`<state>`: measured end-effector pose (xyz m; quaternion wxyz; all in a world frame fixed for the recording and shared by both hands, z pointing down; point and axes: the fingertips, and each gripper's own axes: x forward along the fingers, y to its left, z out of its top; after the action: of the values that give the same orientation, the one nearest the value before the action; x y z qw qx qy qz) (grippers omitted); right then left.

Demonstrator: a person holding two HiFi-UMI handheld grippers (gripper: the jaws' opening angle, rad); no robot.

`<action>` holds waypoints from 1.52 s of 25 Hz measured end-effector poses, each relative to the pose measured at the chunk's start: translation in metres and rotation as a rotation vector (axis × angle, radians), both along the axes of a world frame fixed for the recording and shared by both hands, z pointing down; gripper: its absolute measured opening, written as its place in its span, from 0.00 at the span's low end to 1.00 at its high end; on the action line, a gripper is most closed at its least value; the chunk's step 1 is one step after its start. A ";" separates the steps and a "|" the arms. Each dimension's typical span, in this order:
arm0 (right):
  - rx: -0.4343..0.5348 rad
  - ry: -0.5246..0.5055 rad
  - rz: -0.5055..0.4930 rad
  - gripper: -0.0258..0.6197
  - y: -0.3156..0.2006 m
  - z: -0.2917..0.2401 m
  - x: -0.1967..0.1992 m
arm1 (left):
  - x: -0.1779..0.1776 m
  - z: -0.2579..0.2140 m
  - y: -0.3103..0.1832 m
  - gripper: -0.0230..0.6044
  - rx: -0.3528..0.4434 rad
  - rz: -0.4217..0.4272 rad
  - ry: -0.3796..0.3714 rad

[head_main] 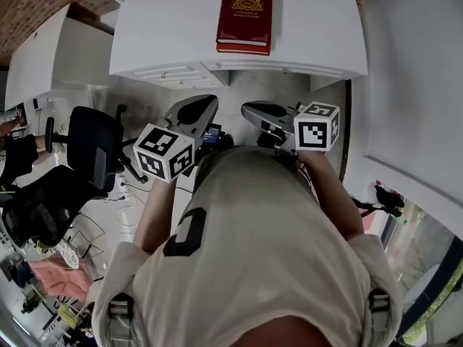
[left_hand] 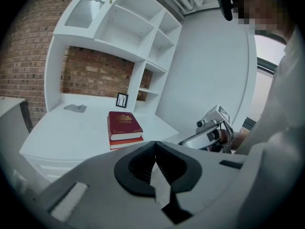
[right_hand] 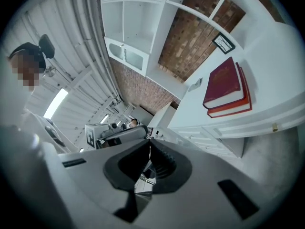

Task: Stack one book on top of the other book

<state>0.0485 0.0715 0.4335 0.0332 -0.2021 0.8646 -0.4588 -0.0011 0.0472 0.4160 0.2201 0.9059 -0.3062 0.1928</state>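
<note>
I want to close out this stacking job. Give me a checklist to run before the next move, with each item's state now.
1. Dark red book lies flat on the orange-red book: ok.
2. Stack squared up: ok, roughly; the lower book's edge peeks out on one side.
3. Left gripper jaws together, nothing between: ok.
4. Right gripper jaws together, nothing between: ok.
5. Both grippers apart from the stack, short of the desk: ok.
</note>
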 end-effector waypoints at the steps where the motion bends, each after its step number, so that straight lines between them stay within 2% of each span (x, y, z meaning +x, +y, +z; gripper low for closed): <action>1: 0.000 0.015 -0.012 0.05 0.002 0.000 -0.009 | -0.010 0.001 0.001 0.04 -0.002 -0.008 0.005; 5: -0.008 0.056 -0.024 0.05 0.005 0.001 -0.040 | -0.054 0.007 0.003 0.04 -0.023 -0.037 0.037; 12: -0.017 0.125 -0.056 0.05 0.022 0.003 -0.099 | -0.110 0.011 0.011 0.04 -0.036 -0.022 0.107; 17: -0.029 0.156 -0.009 0.05 0.030 0.005 -0.121 | -0.137 0.019 0.015 0.04 -0.049 0.015 0.132; 23: -0.042 0.197 0.028 0.05 0.039 0.007 -0.133 | -0.146 0.020 0.016 0.04 -0.054 0.066 0.166; 28: -0.027 0.224 0.012 0.05 0.046 0.006 -0.147 | -0.147 0.023 0.019 0.04 -0.058 0.108 0.175; 38: -0.025 0.227 -0.033 0.05 0.039 0.005 -0.151 | -0.155 0.024 0.019 0.04 -0.071 0.067 0.168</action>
<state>-0.1022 0.1109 0.4387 -0.0748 -0.2389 0.8603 -0.4440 -0.1557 0.0661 0.4401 0.2703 0.9203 -0.2493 0.1340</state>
